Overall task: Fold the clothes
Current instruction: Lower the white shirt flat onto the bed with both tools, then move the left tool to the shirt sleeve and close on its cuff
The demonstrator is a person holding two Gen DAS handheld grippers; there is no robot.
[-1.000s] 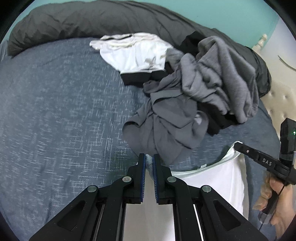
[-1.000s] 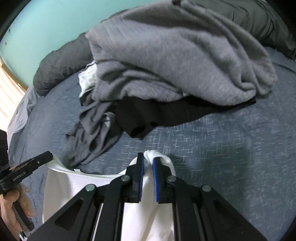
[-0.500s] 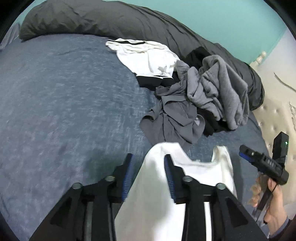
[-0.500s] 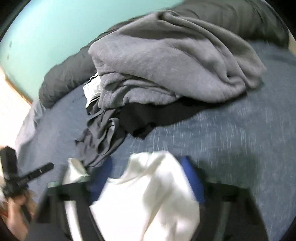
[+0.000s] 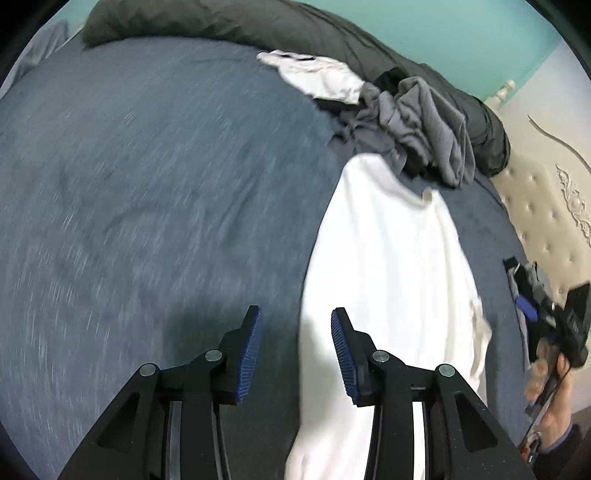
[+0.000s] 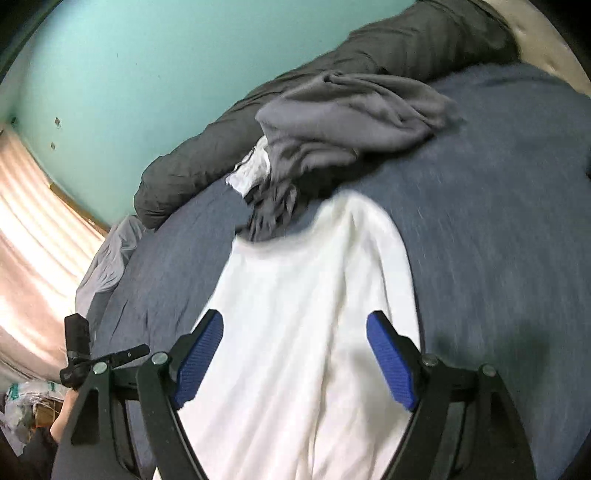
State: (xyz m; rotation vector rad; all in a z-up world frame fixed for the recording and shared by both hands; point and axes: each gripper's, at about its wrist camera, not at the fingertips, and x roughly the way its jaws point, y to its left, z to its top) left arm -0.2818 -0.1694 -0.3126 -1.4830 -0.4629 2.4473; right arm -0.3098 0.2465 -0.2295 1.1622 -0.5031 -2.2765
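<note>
A white shirt (image 5: 388,258) lies spread lengthwise on the blue bed sheet (image 5: 147,166), its far end touching the pile of unfolded clothes (image 5: 424,118). My left gripper (image 5: 295,314) hovers over the shirt's left edge; its jaws are opening, and the cloth lies below them without touching the pads. My right gripper (image 6: 295,317) stands wide open above the same white shirt (image 6: 303,295), nothing pinched. The pile (image 6: 351,122) holds grey and black garments, with a white garment with dark trim (image 5: 321,74) behind it.
A rolled dark duvet (image 5: 258,26) runs along the far edge against the teal wall. A cream tufted headboard (image 5: 535,206) stands at the right. A person's hand (image 5: 554,369) holds the other gripper there. A bright curtain (image 6: 29,240) hangs left of the bed.
Both grippers were shut on the white shirt's far corners; they let go and pulled back towards me. The shirt now lies flat on the sheet, and the pile looks farther away.
</note>
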